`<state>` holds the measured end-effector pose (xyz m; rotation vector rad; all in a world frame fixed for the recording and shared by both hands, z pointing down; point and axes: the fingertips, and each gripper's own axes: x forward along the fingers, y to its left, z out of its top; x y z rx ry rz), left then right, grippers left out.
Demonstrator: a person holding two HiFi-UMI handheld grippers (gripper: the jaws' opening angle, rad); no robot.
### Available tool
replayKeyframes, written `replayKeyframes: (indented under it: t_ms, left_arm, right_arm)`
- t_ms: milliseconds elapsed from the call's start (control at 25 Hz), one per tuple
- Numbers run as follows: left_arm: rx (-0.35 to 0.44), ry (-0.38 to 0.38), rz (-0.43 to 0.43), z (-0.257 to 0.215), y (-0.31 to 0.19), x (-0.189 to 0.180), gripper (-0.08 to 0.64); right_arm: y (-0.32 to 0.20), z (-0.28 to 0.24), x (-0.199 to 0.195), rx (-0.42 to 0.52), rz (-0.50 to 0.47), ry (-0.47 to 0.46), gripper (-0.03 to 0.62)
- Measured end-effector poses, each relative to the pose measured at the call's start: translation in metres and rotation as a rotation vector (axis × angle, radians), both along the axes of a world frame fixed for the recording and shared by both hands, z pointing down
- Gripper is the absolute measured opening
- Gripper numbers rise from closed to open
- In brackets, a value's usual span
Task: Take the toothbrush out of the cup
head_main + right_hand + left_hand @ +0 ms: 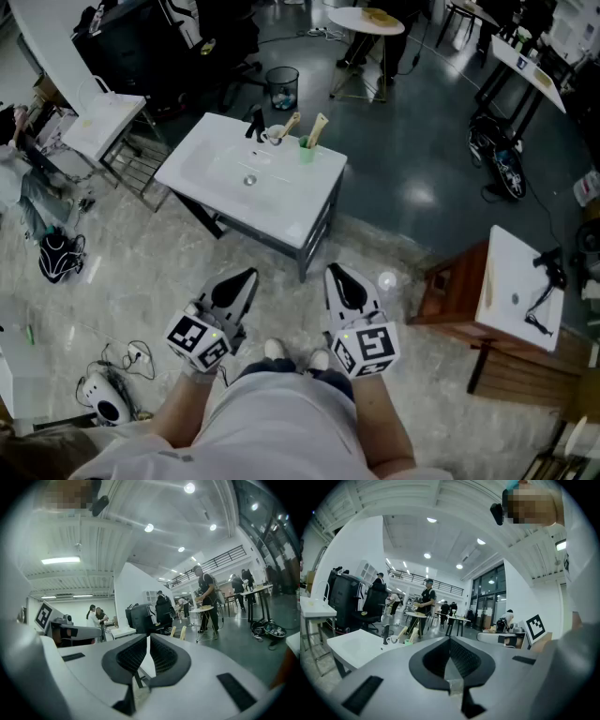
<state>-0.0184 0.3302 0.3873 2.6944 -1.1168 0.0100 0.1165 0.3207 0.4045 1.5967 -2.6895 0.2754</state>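
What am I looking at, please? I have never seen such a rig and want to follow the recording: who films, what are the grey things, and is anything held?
A person stands holding a hand-held two-jaw tool in each hand: the left gripper and the right gripper. The head view comes from a camera on the person's head, looking steeply down. The other two pictures come from cameras riding on each gripper, looking along its jaws. Both pairs of jaws are closed and hold nothing. Ahead, apart from both grippers, stands a white sink unit. At its far edge are a black tap, a white mug, and a green cup with a toothbrush standing in it.
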Motion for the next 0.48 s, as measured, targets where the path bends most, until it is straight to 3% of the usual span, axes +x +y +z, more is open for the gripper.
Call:
replayKeyframes:
  t_ms: [480]
  left_arm:
    - [0.002, 0.023, 0.046, 0.001, -0.025, -0.047, 0.017]
  right_arm:
    - [-0.020, 0.002, -0.047, -0.003, 0.058, -0.009, 0.035]
